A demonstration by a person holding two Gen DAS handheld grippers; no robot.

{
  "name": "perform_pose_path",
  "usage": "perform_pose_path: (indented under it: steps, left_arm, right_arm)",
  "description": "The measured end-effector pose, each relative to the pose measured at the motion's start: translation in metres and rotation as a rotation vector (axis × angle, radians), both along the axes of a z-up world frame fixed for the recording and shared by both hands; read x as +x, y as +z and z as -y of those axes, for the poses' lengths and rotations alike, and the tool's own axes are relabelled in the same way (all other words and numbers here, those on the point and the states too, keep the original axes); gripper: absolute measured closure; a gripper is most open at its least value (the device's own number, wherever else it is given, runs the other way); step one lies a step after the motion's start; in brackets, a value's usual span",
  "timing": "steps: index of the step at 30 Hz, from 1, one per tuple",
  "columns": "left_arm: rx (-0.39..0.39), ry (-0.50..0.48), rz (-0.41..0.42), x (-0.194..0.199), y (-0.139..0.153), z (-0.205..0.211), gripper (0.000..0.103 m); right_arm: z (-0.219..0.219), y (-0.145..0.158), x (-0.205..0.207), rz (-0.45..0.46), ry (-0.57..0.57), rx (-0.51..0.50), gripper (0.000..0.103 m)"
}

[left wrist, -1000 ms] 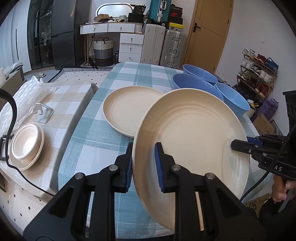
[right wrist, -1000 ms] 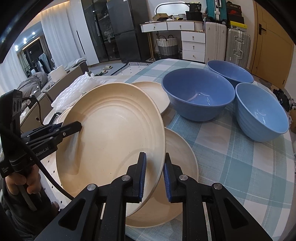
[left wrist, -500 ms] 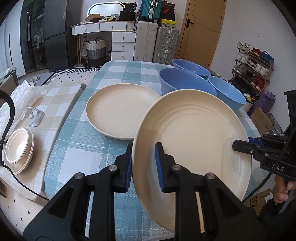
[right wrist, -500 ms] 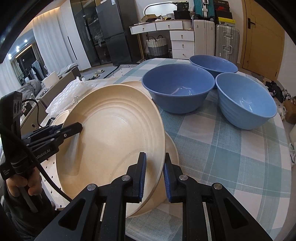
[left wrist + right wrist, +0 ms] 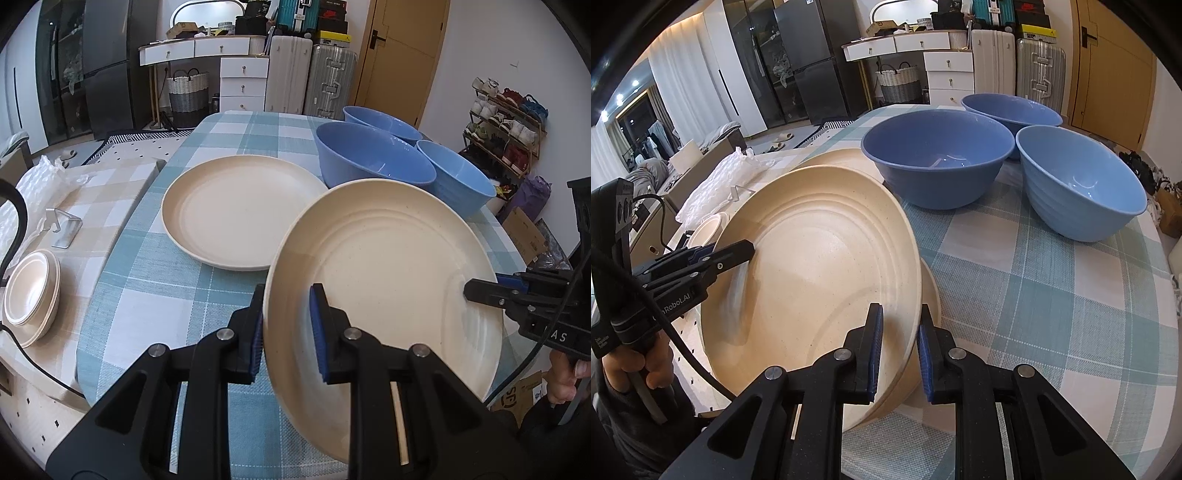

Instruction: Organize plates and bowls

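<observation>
- We see a large cream plate (image 5: 388, 266) with raised concentric rings and fine dark speckles, held tilted above the near edge of the desk (image 5: 147, 295), which wears a teal-and-white checked cloth.
- In the right wrist view a further cream plate (image 5: 932, 291) shows just behind and under the held one; whether the two touch we cannot tell.
- Another cream plate (image 5: 240, 214) of the same kind lies flat further back on the desk, apart from the held one.
- Three blue bowls (image 5: 938, 162) stand upright in a close cluster at the far right of the desk, the nearest just beside the flat plate.
- A small stack of cream bowls (image 5: 31, 295) sits on a lower surface covered in beige check, left of the desk.
- The left claw (image 5: 286, 332) is closed on the held plate's near-left rim, one blue pad on each face.
- The right claw (image 5: 900, 350) is clamped on the same plate's opposite rim, its pads pressing both sides.
- Each claw appears in the other's view at the far edge of the plate, with a hand (image 5: 639, 369) on the left one's handle.
- We read "Robot.AI" in white on the left claw's body in the right wrist view; the letters before it are cut off.
- On the right claw's body, in the left wrist view, we make out only "AS".
</observation>
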State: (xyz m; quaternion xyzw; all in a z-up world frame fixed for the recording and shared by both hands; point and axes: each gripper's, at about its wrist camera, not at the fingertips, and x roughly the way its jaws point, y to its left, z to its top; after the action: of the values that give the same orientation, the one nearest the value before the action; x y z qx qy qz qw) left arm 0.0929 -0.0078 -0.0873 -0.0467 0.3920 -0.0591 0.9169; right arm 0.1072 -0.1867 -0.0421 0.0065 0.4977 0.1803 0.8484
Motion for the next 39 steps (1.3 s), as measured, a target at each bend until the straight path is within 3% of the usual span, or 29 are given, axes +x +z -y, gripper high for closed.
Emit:
perform_pose_path:
  steps: [32,35,39]
  left_arm:
    - [0.023,0.007,-0.033,0.015,-0.034,0.005,0.083]
    - [0.056,0.012,-0.044,0.015,-0.037,0.006,0.083]
    - [0.051,0.01,-0.051,0.016,-0.039,0.006,0.083]
  right_arm:
    - [-0.008,-0.028,0.007,-0.005,-0.022,-0.101,0.085]
    - [-0.008,-0.028,0.007,-0.001,-0.024,-0.111,0.085]
    - [-0.005,-0.028,0.007,-0.002,-0.034,-0.114,0.079]
